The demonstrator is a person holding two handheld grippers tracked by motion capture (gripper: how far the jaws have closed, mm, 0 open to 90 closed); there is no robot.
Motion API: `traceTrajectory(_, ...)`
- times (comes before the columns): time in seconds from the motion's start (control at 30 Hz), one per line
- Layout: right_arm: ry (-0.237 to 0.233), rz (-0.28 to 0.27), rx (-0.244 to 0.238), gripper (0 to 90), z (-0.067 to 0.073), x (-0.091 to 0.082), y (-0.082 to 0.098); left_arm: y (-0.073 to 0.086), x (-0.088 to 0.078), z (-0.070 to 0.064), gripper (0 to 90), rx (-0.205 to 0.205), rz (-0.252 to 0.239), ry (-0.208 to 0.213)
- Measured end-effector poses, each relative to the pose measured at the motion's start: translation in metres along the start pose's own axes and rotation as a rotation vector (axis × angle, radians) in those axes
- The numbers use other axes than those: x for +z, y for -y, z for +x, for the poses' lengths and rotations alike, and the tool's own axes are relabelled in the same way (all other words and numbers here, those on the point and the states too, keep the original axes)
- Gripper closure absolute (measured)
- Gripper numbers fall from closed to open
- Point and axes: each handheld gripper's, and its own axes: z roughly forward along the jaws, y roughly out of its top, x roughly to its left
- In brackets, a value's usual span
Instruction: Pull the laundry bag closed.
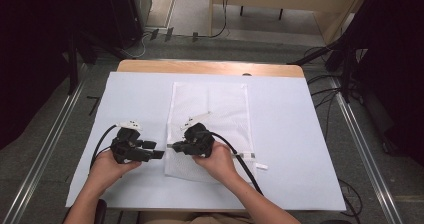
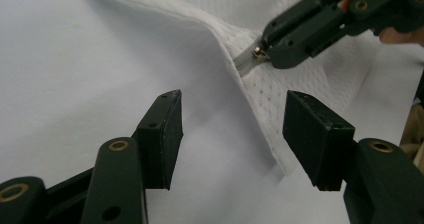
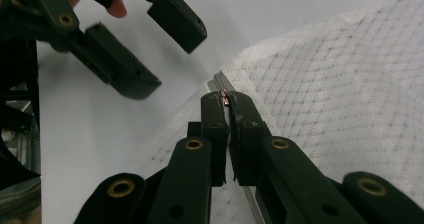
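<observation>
Zipper pull (image 2: 258, 52) is sitting at the left edge of the white mesh laundry bag (image 1: 220, 109), near the lower left corner of the bag in the high view, and I am pinching it with my right gripper (image 3: 227, 98), whose jaws are closed tight on the small brass tab. In the left gripper view that pull is showing in the upper right of the frame, with a short grey stretch of zipper tape (image 2: 245, 63) poking out beside it and the bag's edge lifting into a fold.

My left gripper (image 2: 232, 119) is hovering with its jaws standing wide apart and nothing between the pads; the bag's hem is lying just beyond them, running from upper left to lower right of that frame. So the pull is lying ahead and to the right of my open left jaws, close by, and my left hand is the free one to pin the fabric.

I am judging that the zipper line is running along the bag's near short edge, but I cannot follow it: in the right gripper view my own jaws are covering most of the track, and in the high view both grippers are hiding the corner. Whether the zipper is open or shut I cannot tell.
</observation>
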Motion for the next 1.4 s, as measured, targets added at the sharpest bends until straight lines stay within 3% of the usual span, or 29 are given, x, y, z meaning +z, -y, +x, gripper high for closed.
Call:
traceTrajectory(0.1,0.0,0.0,-0.009,87.9,0.001,-0.001,-0.002,0.0,0.005,-0.002,37.6,-0.003,0.003,0.023)
traceTrajectory(0.43,0.001,-0.016,-0.022,87.9,0.004,-0.008,-0.005,-0.005,0.02,-0.01,30.5,0.003,0.013,0.045)
traceTrajectory(0.53,0.0,-0.021,-0.024,87.9,0.004,-0.01,-0.006,-0.006,0.022,-0.011,30.1,0.014,0.019,0.041)
traceTrajectory(0.63,-0.001,-0.024,-0.026,87.9,0.004,-0.011,-0.007,-0.007,0.025,-0.011,30.1,0.005,0.011,0.067)
traceTrajectory(0.8,-0.006,-0.028,-0.034,87.9,0.006,-0.011,-0.009,-0.009,0.032,-0.014,33.6,0.023,0.04,0.071)
traceTrajectory(1.0,-0.012,-0.028,-0.038,87.9,0.007,-0.01,-0.009,-0.011,0.034,-0.012,54.1,0.003,0.047,0.11)
traceTrajectory(1.27,-0.02,-0.021,-0.029,87.9,0.006,-0.007,-0.007,-0.011,0.03,-0.009,82.7,-0.016,0.046,0.109)
traceTrajectory(1.4,-0.037,-0.018,-0.023,87.9,0.003,-0.008,-0.007,-0.011,0.03,-0.009,87.9,-0.012,0.056,0.109)
